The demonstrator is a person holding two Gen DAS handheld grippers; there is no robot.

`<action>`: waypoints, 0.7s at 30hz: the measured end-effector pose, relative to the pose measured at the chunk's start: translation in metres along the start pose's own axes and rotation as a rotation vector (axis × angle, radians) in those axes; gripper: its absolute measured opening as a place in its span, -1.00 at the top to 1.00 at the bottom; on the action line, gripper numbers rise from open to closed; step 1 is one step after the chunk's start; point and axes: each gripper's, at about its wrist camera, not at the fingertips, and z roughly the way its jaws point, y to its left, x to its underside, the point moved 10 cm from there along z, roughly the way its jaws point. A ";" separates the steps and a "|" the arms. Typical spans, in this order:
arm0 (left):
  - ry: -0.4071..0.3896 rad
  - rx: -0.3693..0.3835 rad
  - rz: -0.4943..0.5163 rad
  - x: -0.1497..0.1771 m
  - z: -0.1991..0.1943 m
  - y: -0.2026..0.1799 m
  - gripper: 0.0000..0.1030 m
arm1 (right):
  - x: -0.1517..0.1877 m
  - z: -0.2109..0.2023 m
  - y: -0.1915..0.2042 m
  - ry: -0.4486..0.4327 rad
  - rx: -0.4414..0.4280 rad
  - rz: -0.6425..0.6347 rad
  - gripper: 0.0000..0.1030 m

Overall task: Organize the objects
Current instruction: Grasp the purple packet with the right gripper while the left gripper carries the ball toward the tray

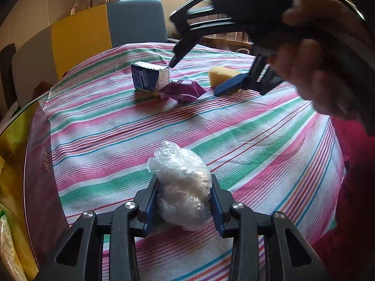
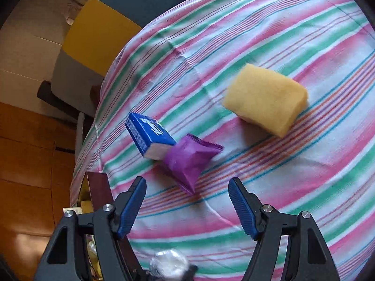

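My left gripper (image 1: 185,187) is shut on a crumpled clear plastic bag (image 1: 182,187), held low over the striped tablecloth (image 1: 246,140). It also shows at the bottom of the right wrist view (image 2: 168,264). My right gripper (image 2: 187,187) is open and empty, hovering above a purple packet (image 2: 189,161). It also shows in the left wrist view (image 1: 201,77). A blue tissue pack (image 2: 150,138) touches the packet's left side. A yellow sponge (image 2: 264,98) lies apart to the right. In the left wrist view the tissue pack (image 1: 150,77), packet (image 1: 182,90) and sponge (image 1: 222,75) lie at the far side.
A brown-and-yellow box (image 1: 30,164) stands open at the table's left edge and also shows in the right wrist view (image 2: 96,192). A grey chair (image 1: 136,21) and a yellow panel (image 1: 79,37) stand behind the table. Wooden floor (image 2: 28,164) lies beyond the left edge.
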 end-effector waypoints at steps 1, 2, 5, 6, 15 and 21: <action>-0.001 0.003 -0.002 0.000 0.000 0.000 0.26 | -0.002 0.006 0.003 0.002 0.015 -0.001 -0.44; -0.001 0.006 -0.004 0.000 0.000 0.000 0.26 | -0.006 0.012 0.004 0.002 0.035 -0.007 -0.44; -0.001 0.011 -0.009 0.000 0.000 0.000 0.26 | -0.014 0.028 0.006 0.005 0.091 -0.024 -0.43; -0.001 0.013 -0.010 0.000 0.000 0.000 0.26 | -0.016 0.034 0.005 0.007 0.126 -0.034 -0.42; -0.003 0.028 -0.023 -0.001 0.001 0.001 0.23 | 0.014 0.033 0.015 0.103 0.371 -0.497 0.25; -0.002 0.029 -0.024 -0.001 0.001 0.001 0.23 | 0.045 0.024 0.001 0.106 0.472 -0.704 0.24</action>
